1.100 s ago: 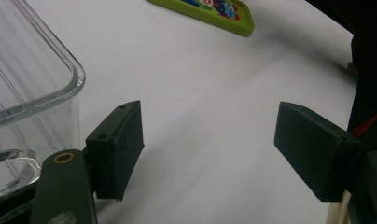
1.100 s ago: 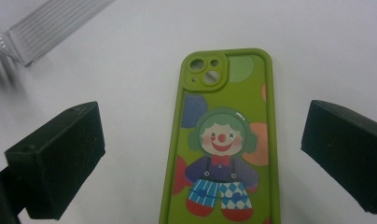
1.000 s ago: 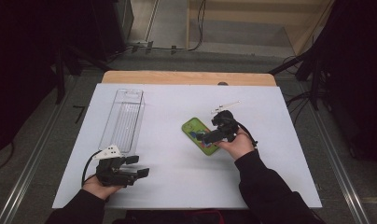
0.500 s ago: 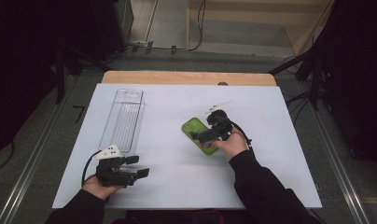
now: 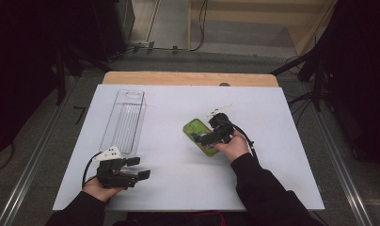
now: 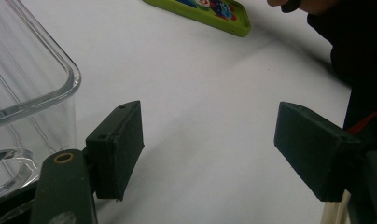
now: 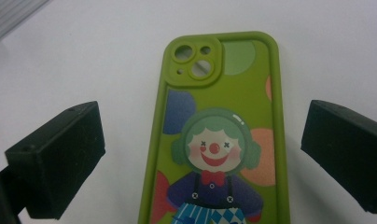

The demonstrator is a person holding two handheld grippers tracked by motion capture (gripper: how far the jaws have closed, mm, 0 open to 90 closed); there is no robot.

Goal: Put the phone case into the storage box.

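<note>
Nearest the bottom edge of the high view: 2 dark sleeves coming in, 1 at each side. At the left, a hand low on the table's near edge, holding the left gripper (image 5: 140, 168) level and pointed right, grey plate on top, cable looping behind. Jaws apart with nothing between them, only bare white surface in the gap in the left gripper view (image 6: 207, 154). Just beside the left jaw there, the rounded corner of a clear bin (image 6: 32, 88), not touched.

Farther in and to the right, the other forearm angled up and leftward, hand wrapped around the right gripper (image 5: 202, 136), tipped down over the case (image 5: 197, 129). Jaws spread wide in the right gripper view (image 7: 203, 158), standing either side of the case without pressing on it. Lying flat on the table between those jaws, a green phone case (image 7: 224, 135), back up: camera cut-outs at the far end, a clown with green hair and a red bow tie printed below. In the left gripper view, the same case (image 6: 200, 14) well off at the top.

Beyond the left gripper, the bin (image 5: 124, 120) lying lengthwise, long and narrow. Past the right gripper, a thin white stick (image 5: 220, 109) on the surface.

Underneath all of it, a white tabletop (image 5: 178, 188) with a wooden strip (image 5: 188, 78) along the far edge. Around the table, grey floor, cables, metal rails at both sides, dark stands, and a pale step at the back.
</note>
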